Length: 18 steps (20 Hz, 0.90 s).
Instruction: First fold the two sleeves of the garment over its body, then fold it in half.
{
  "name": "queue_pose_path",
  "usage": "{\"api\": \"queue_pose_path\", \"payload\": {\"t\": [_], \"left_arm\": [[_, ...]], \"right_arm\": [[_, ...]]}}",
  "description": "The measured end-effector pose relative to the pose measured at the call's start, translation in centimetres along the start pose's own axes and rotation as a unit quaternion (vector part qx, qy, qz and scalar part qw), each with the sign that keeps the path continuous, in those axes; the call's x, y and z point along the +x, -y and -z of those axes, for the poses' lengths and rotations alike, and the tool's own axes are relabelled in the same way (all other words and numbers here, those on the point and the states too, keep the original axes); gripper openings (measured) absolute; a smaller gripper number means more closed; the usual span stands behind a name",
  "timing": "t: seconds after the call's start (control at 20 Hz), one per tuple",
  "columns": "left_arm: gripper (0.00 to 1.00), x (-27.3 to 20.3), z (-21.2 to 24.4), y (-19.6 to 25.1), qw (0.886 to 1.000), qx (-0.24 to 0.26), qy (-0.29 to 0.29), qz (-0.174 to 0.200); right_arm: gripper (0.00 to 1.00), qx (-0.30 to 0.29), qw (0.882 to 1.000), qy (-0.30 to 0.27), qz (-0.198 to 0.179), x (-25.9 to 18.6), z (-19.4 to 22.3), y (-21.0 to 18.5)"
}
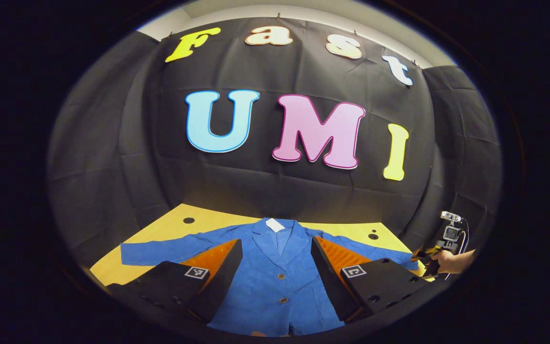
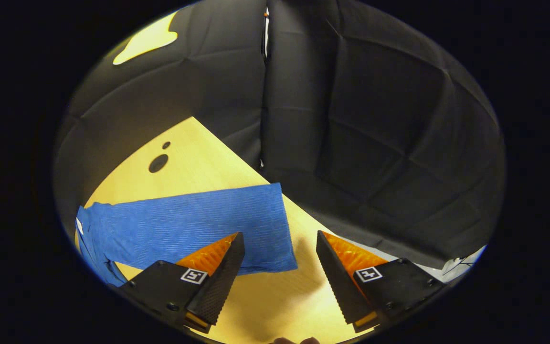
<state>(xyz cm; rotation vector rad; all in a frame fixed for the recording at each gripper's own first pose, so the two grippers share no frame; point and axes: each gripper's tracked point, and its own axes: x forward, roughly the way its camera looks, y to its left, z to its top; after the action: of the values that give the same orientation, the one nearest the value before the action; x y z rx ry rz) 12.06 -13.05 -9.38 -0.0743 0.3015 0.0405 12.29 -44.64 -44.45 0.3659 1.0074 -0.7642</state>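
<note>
One blue jacket point(image 1: 275, 272) flat on the desk point(image 1: 160, 229) — two sleeves outspread, left gripper point(image 1: 275, 286) and right gripper point(image 2: 277, 282) above it, fingers apart — empty.

Each gripper, left point(image 1: 277, 282) and right point(image 2: 280, 282), has two wedge-shaped fingers with ribbed inner faces, small screws and a square black-and-white marker.

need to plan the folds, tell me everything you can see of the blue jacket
The blue jacket lies flat and face up on the yellow table, unfolded, collar toward the booth wall. It looks like a soft, finely ribbed fabric, with lapels, a white tag at the neck and buttons down the front. Both sleeves are spread out sideways. In the right gripper view one sleeve ends at a straight cuff by the table edge. Neither gripper grips it.
</note>
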Motion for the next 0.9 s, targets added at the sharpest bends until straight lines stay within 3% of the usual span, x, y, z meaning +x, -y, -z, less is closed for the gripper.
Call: {"api": "queue_pose_path", "payload": {"t": [0.1,0.15,0.2,0.25,0.3,0.35,0.4,0.55,0.6,0.65,0.7,0.9], "left_arm": [[0.83,0.4,-0.1,1.1,1.000,0.010,-0.001,0.010],[0.83,0.6,-0.3,1.6,1.000,0.015,-0.002,0.014],[0.83,0.8,-0.3,2.0,1.000,0.019,-0.001,0.017],[0.83,0.9,-0.5,2.3,1.000,0.021,0.001,0.020],[0.83,1.1,-0.6,2.5,1.000,0.021,0.002,0.023],[0.83,1.2,-0.4,2.7,1.000,0.020,0.002,0.025],[0.83,1.2,-0.4,2.7,0.999,0.018,0.001,0.026],[0.83,0.8,0.1,2.0,1.000,0.016,-0.005,0.026],[0.84,0.6,0.3,1.6,1.000,0.017,-0.007,0.024],[0.83,0.4,0.5,1.0,1.000,0.017,-0.009,0.022],[0.83,0.3,0.9,0.3,1.000,0.016,-0.015,0.018],[0.84,0.0,1.6,-1.6,0.999,-0.003,-0.031,0.016]], "right_arm": [[0.96,0.004,0.999,-0.032,-0.020,0.3,1.0,-0.7],[0.88,-0.014,1.000,-0.026,-0.011,0.1,1.3,0.2],[0.99,-0.026,0.999,-0.016,-0.013,0.3,0.9,-0.1],[0.97,-0.030,0.999,-0.020,-0.017,-0.2,1.2,-0.2],[0.82,-0.026,0.999,-0.014,-0.015,-0.7,0.8,-0.1],[0.92,-0.017,1.000,-0.020,-0.016,-0.4,0.7,-0.5],[0.69,-0.011,1.000,-0.017,-0.014,0.1,0.8,-1.0],[0.14,0.018,0.999,-0.035,-0.035,-0.5,1.2,-2.9],[0.02,0.023,0.998,-0.037,-0.051,-0.5,1.4,-3.9],[0.11,0.027,0.997,-0.033,-0.059,-0.5,1.3,-4.5],[0.04,0.026,0.997,-0.036,-0.069,-1.1,1.6,-5.1],[0.04,0.022,0.996,0.036,-0.076,-5.2,-1.4,-5.8]]}}
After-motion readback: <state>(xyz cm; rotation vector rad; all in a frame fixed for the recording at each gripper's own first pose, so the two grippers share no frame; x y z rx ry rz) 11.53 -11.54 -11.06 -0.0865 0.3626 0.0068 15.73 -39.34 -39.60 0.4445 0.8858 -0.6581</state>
